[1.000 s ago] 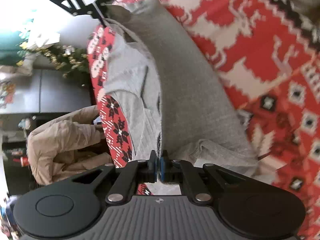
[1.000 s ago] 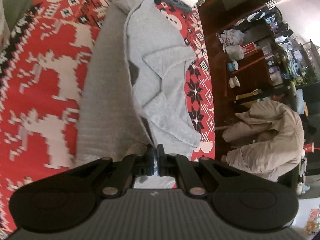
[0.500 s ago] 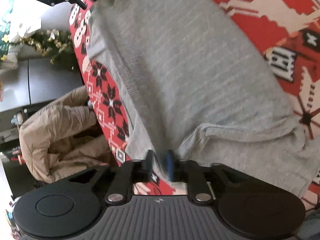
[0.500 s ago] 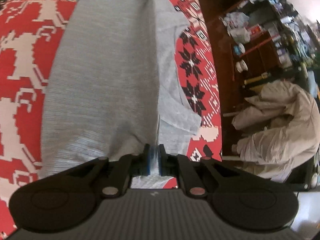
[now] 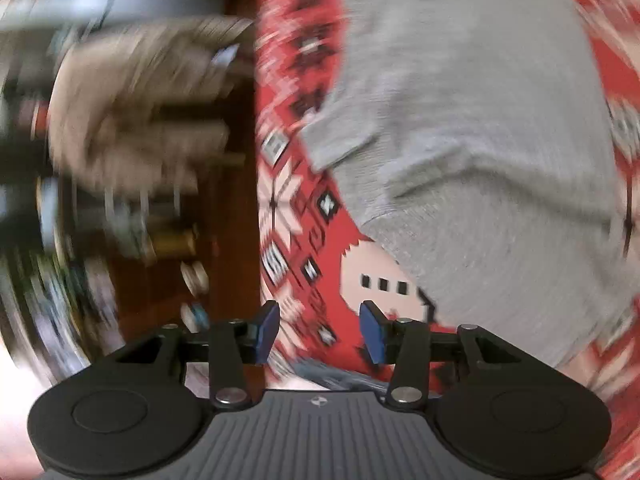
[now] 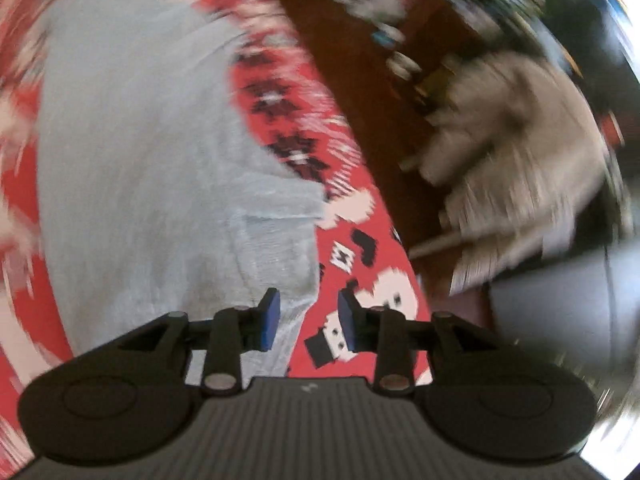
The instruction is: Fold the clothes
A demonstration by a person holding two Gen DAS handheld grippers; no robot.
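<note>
The grey sweater (image 5: 480, 128) lies folded on the red patterned blanket (image 5: 296, 240). The left claw (image 5: 319, 332) is opening, blue pads apart over bare blanket, nothing between them. The right claw (image 6: 307, 322) is opening too, its pads apart just above the sweater's (image 6: 140, 160) edge, gripping nothing. A beige coat (image 6: 516, 152) blurs beyond.

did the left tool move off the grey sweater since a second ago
Yes. The left tool, jaws opening and empty, has let go and slid off the grey sweater toward the blanket's edge; the sweater now lies to its right.
</note>
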